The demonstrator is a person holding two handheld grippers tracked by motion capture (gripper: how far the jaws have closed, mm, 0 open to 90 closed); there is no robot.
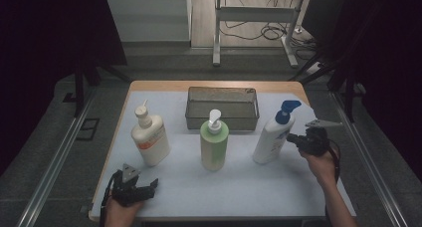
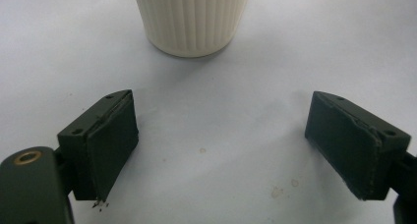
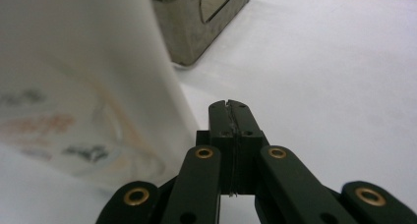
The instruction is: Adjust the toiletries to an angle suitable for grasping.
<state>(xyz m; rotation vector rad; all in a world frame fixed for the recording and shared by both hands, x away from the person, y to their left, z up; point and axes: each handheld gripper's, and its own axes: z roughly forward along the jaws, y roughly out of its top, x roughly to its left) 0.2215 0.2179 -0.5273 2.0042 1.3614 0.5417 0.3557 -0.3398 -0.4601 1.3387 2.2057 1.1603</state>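
The right gripper [image 1: 294,139] has its fingers clenched on nothing, just beside the blue-pump bottle [image 1: 271,136], which stands on the table [image 1: 239,192] right of the basket [image 1: 222,107]. A sideways nudge from the closed tip could tip this tall bottle over. The left gripper [image 1: 149,186] rests with fingers released.

I see open mat across lower frame, from left gripper [image 1: 149,185] to right gripper [image 1: 293,138]. Three bottles block mid-frame: cream bottle [image 1: 150,137] left, green bottle [image 1: 214,143] centre, blue-capped bottle [image 1: 271,137] right, just beside my shut right jaws. Gaps between bottles look passable. Metal basket [image 1: 222,107] closes upper centre. My left jaws spread, nothing between.
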